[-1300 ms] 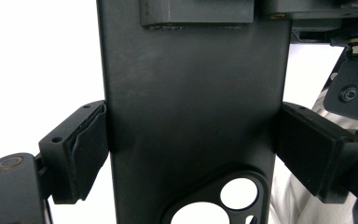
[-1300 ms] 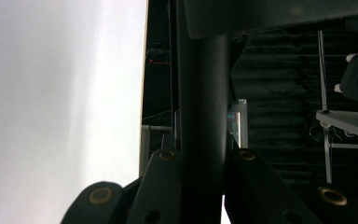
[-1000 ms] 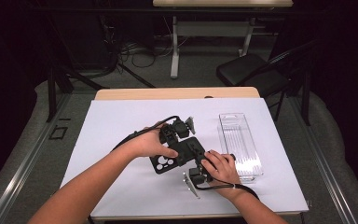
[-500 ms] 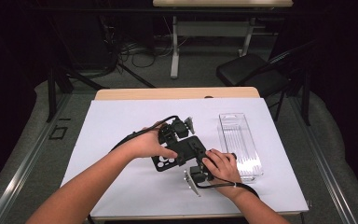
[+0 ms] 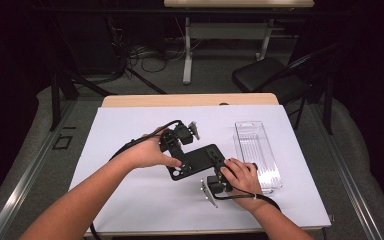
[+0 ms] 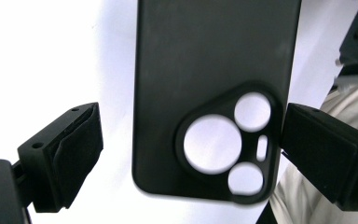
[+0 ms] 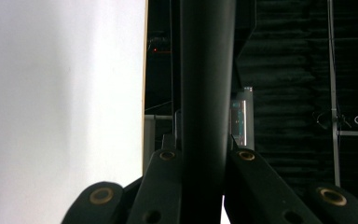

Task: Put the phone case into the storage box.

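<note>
Item: black phone case (image 5: 196, 161), camera-cutout end toward my left gripper (image 5: 176, 141), mid-table on the white table cover (image 5: 130, 200).
Grip: right gripper (image 5: 219, 176) clamped tight on the case's edge. Left jaws have just been opening, now wide, case between the pads, ungripped.
Step, judged: hand-over to the right.
Next: back the left off.
Room: clear plastic box (image 5: 257, 152) close by the right edge; front-left open.

Both forearms reach in from below and meet above the table (image 5: 130, 125). The left claw (image 6: 191, 149) has just been opening, its jaws standing wide apart. The right claw (image 7: 205, 158) is clamped tight.
</note>
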{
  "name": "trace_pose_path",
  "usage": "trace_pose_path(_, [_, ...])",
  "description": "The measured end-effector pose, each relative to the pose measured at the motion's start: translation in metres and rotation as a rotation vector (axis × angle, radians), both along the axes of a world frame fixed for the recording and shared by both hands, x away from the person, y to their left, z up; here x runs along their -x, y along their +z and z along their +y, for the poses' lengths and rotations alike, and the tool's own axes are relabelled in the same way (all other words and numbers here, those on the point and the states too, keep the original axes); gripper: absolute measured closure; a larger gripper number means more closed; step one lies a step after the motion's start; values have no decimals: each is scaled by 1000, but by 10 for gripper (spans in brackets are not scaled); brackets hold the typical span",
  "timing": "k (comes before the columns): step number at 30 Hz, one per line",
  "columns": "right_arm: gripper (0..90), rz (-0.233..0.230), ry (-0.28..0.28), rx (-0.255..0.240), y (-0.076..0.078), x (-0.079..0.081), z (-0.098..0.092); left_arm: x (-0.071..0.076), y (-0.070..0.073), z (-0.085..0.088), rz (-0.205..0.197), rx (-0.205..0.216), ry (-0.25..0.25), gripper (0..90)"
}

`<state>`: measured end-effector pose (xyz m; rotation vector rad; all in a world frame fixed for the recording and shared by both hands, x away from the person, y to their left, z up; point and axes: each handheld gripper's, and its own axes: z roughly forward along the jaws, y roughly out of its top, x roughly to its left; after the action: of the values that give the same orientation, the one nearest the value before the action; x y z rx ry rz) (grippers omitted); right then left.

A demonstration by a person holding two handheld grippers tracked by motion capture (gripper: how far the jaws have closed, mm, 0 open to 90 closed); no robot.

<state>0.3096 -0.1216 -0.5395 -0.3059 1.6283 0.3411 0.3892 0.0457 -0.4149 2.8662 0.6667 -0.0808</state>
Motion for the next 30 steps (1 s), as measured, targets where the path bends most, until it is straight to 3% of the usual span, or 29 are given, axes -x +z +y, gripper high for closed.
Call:
trace_pose_path(4, [877,5,-17,11,1,-2,-4,-2,5,10,-8,17,13,73])
trace_pose_path(16, [876,28,-39,-28,6,-7,-11,-3,15,45,-51,56,47,95])
trace_pose_path(23, [877,98,-44,-60,8,-10,-12,1,17,61,-89,98,37,152])
trace_pose_path(30, [876,256,-51,-143,18,-13,-13,-1,12,74,-83,118,47,172])
